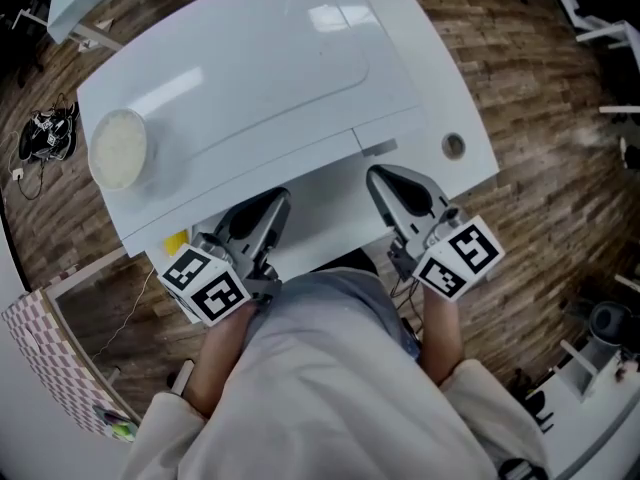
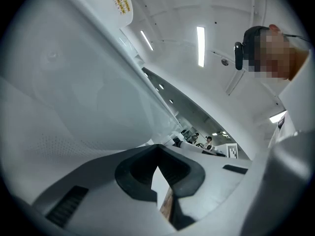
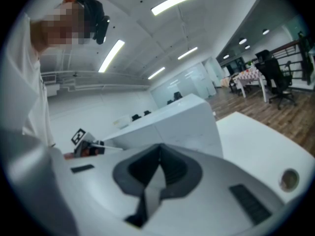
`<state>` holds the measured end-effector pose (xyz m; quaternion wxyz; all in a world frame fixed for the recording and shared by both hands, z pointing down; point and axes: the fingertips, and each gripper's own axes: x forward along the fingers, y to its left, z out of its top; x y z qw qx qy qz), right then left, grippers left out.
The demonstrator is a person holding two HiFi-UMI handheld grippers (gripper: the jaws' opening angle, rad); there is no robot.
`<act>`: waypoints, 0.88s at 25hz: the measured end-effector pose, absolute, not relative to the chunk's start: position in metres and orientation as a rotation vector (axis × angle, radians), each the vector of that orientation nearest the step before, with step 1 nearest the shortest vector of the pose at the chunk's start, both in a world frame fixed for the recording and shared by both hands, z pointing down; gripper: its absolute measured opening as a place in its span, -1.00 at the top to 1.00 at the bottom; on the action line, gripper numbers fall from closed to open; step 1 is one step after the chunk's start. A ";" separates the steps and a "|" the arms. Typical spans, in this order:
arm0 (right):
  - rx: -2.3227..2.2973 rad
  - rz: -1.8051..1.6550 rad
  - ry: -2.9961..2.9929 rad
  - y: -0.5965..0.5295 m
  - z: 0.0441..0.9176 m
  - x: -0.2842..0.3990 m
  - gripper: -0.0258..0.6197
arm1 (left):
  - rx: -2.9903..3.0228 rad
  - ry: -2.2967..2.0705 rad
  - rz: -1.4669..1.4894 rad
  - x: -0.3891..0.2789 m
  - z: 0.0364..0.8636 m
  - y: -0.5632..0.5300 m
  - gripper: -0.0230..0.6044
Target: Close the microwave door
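Holding both grippers low in front of the white microwave (image 1: pixel 250 78).
The left gripper (image 1: pixel 279 201) and right gripper (image 1: pixel 376 175) have their jaws pressed together and empty, near its front; a bowl (image 1: pixel 118 148) sits on top, and the door cannot be made out.

Matt grey plastic: left gripper (image 1: pixel 272 208), right gripper (image 1: pixel 383 183). Smooth glossy white: box (image 1: pixel 250 78). Wood planks: floor (image 1: pixel 540 198). Cloth: sleeve (image 1: pixel 480 408).

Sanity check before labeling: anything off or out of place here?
Nothing stands out. The left gripper and right gripper are shut and empty at the table's near edge. The cream disc lies flat, and nothing is spilled.
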<state>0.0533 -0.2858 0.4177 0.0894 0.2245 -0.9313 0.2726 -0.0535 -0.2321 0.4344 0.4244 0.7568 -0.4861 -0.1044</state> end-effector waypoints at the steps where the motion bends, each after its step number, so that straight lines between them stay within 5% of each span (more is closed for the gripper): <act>1: 0.658 0.798 -2.772 -0.286 0.417 0.051 0.85 | 1.894 -1.221 -0.268 -0.054 0.435 -0.233 0.87; 22: 0.584 0.594 -2.797 -0.217 0.386 0.026 0.85 | 1.903 -1.180 -0.368 -0.067 0.416 -0.187 0.88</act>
